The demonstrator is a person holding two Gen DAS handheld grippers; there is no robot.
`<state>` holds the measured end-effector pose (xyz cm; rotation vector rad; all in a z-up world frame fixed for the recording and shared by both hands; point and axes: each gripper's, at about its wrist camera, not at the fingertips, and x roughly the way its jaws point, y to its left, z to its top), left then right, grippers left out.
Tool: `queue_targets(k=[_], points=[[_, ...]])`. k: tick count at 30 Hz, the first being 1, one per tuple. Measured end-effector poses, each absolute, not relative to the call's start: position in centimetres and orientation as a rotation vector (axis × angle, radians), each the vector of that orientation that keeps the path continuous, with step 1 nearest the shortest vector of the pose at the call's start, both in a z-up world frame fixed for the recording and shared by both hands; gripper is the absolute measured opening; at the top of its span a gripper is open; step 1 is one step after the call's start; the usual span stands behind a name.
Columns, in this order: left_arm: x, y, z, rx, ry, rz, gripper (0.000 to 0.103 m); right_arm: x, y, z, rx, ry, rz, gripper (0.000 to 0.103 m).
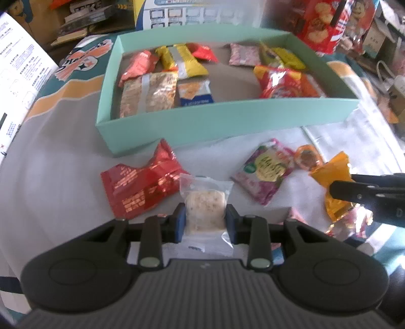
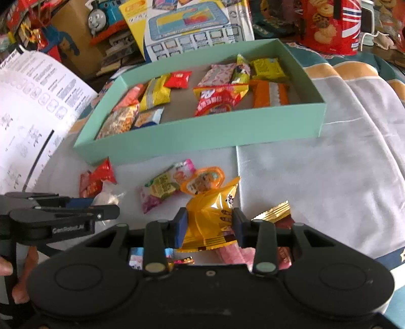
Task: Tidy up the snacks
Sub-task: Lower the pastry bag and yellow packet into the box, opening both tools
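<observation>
Snacks are light, crinkly, slippery packets; pinch mid-body. Left gripper clamps the clear rice-cake pack. Right gripper clamps the orange packet.

A: What lies under the right gripper?

B: Small packets, pink and blue, mostly covered by its body; no print can be read; a gold-edged wrapper shows only a corner.

A: And the clear pouch?

B: Its lower end slips behind the left gripper; the label there is too blurred to read; the red cookie tin is cut off by the top edge.
</observation>
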<state>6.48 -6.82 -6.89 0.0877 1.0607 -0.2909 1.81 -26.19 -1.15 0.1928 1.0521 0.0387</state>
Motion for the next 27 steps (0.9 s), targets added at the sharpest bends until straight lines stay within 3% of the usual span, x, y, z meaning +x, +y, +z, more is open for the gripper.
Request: queue_targets(k=[13, 27], points=[[8.5, -7.4, -1.2, 0.035, 0.936, -0.365, 0.032, 3.8, -28.0, 3.1, 0.242, 0.948, 0.05, 0.037], [20.8, -10.6, -1.2, 0.015, 0.915, -0.351, 0.032, 18.1, -28.6, 3.7, 0.29, 0.883, 0.052, 0.037]])
